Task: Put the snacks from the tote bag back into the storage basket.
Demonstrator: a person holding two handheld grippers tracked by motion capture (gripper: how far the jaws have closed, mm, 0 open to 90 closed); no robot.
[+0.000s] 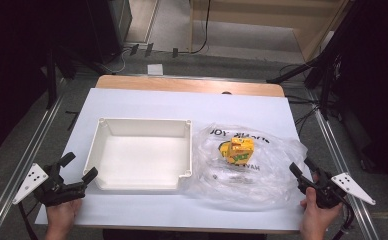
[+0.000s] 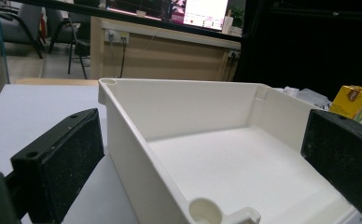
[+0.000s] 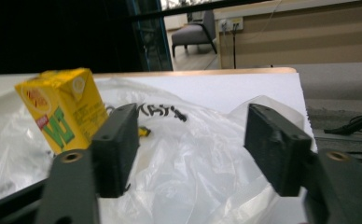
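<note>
- While both hands rest at the bench's (image 1: 132, 102) six-o'clock edge, the left hand-held gripper (image 1: 78, 172) is spread, empty, beside the white tray (image 1: 101, 150).
- Right hand-held gripper (image 1: 302, 167) is spread, empty, at the clear plastic bag's (image 1: 262, 180) three-o'clock edge.
- Yellow carton (image 1: 239, 151) sits on the bag, at the tray's three o'clock.

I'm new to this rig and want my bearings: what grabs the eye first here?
The bright yellow drink carton stands out, sitting on a crumpled clear plastic bag at the table's right. Beside it, to the left, lies an empty white rectangular plastic tray. An open black gripper waits at each near corner, left and right.
</note>
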